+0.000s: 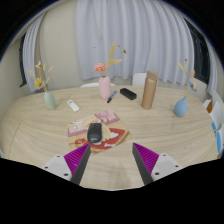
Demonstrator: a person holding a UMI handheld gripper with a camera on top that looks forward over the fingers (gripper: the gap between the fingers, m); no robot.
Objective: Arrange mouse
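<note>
hovering over the wooden worktop [40, 135], the claw [114, 158] has its fingers spread apart, gripping nothing – a black mouse [95, 132] lies just ahead of them on a pink-and-red mat [108, 138]; beyond stand a pink bottle [105, 88] and a brown tube [149, 90]

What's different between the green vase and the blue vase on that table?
The green vase is pale green and tall and narrow; the blue vase is light blue and rounder, bulging at the base. The green vase holds yellowish flowers, while the blue vase holds thin, pale dried stems. They stand at opposite ends of the table, far beyond the open fingers. Both stand upright, each holding a sprig.
</note>
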